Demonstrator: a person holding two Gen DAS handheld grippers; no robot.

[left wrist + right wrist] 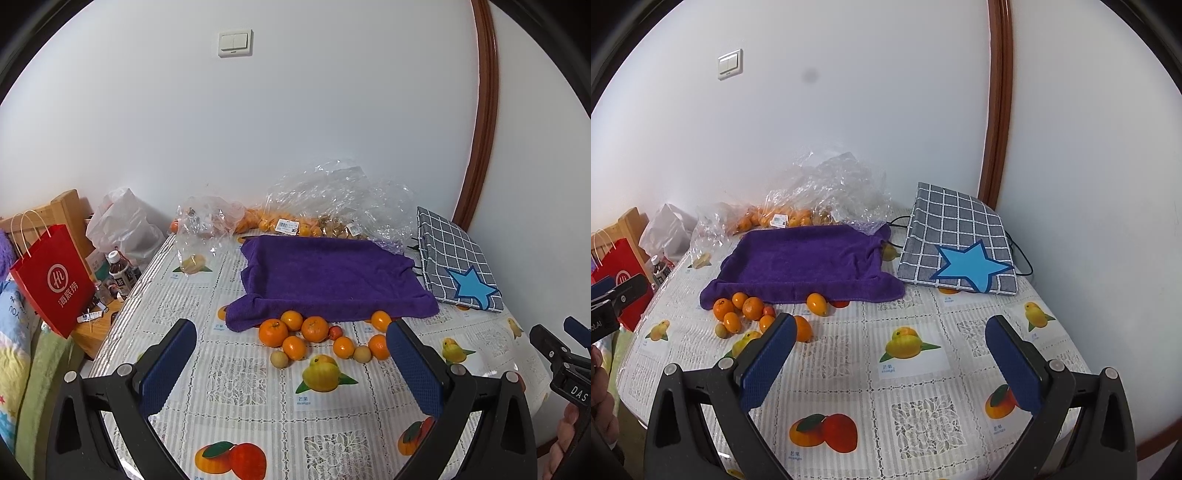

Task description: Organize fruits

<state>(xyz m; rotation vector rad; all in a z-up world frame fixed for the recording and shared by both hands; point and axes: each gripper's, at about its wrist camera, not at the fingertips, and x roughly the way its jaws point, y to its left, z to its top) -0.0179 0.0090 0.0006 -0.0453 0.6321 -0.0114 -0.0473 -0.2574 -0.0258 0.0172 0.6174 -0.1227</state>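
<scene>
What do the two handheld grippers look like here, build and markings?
Both match: the left gripper and right gripper have black plastic frames with triangular cutouts, silver rivets, and two fingers with textured dark blue pads. White letters "DAS" show on the right gripper's body in the left wrist view. No cables visible.

Probably a home — a table (pixel 236 373) with a fruit-print cloth against a wall, shopping bag (pixel 51 273), wall switch (pixel 235 43).

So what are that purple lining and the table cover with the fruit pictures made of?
The purple lining looks like soft terry or microfibre cloth: matte, fuzzy, with limp folds at its corners. The table cover looks like glossy plastic, probably vinyl, printed with a lace pattern; it reflects light in streaks.
</scene>
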